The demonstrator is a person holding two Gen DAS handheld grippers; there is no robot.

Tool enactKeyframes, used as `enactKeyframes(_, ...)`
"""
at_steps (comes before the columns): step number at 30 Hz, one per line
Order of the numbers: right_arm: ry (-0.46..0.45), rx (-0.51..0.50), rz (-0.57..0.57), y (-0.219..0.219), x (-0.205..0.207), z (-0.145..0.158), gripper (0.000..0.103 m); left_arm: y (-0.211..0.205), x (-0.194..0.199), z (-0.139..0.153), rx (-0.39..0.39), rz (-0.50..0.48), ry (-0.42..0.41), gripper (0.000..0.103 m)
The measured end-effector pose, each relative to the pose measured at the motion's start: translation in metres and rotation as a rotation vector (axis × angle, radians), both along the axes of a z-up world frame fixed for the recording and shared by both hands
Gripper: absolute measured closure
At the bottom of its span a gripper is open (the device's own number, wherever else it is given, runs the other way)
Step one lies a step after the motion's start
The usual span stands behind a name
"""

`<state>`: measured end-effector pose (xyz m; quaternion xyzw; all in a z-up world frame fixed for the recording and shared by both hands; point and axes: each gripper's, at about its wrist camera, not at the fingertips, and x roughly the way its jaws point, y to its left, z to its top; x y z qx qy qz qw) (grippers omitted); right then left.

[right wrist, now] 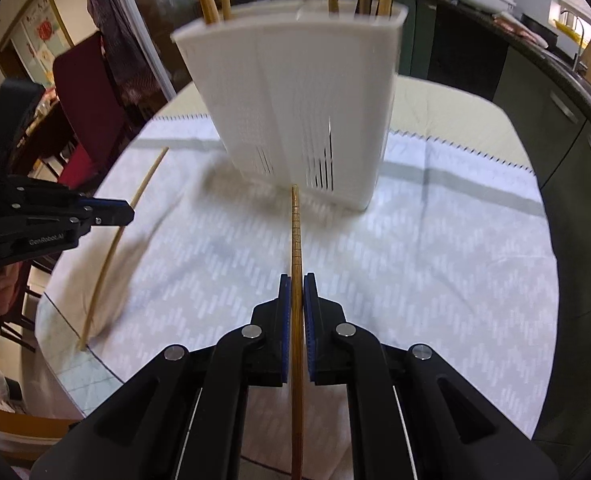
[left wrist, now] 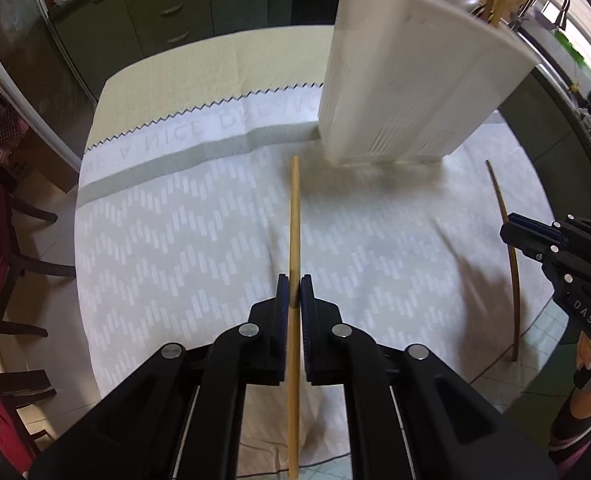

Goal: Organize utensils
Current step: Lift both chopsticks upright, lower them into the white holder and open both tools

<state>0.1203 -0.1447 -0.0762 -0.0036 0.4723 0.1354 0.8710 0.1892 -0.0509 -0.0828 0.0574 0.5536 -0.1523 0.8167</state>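
So up close, the left gripper (left wrist: 294, 288) is clamped on a pale chopstick (left wrist: 294, 216), and the right gripper (right wrist: 297, 286) is pinching a darker chopstick (right wrist: 296, 232) the same way. Both sticks point toward the white utensil holder (right wrist: 295, 100) standing further back on the tablecloth (left wrist: 183, 232), already holding several sticks.

Both wrist cameras are looking steeply down along their own fingers at the cloth-covered table (left wrist: 183, 216), close above it. The left view is facing the white utensil holder (left wrist: 407, 80) from its left, the right view head-on; each is catching the other gripper at its edge.
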Motion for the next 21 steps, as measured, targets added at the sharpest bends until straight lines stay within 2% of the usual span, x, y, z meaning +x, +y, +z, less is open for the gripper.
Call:
enactKeyframes(10,-0.095,0.031,0.009,-0.006,-0.023,0.039,0.096,0.008,-0.027,0.029,-0.032,-0.014,-0.054,0.097)
enactKeyframes(21,-0.151,0.035,0.015,-0.009,-0.045,0.06,0.096,0.007,-0.05,0.063,-0.059,-0.043,-0.128,0.097)
